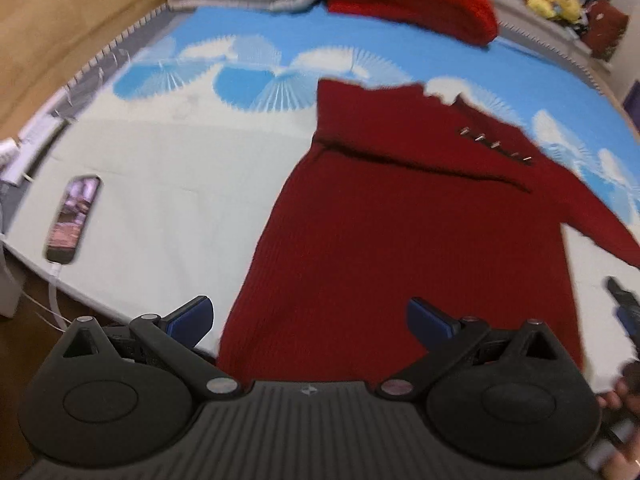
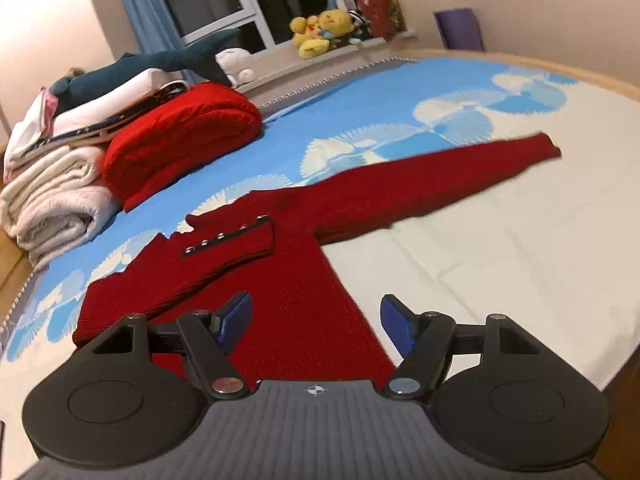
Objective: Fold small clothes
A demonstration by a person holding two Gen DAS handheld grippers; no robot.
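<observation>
The dark red sweater point(image 1: 384, 240) is lying flat on the bed point(image 1: 160, 184), one sleeve folded across its chest, the other stretching toward two o'clock in the right view. The left gripper point(image 1: 310, 314) and right gripper point(image 2: 316, 322) are hovering over its hem, jaws wide and holding nothing. A phone point(image 1: 72, 220) is resting at nine o'clock.

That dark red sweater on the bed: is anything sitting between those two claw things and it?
Nothing visible. The dark red sweater lies flat right ahead of the open left gripper and the open right gripper. The phone lies off to the side, and the folded bright red knit sits beyond the sweater's collar.
</observation>
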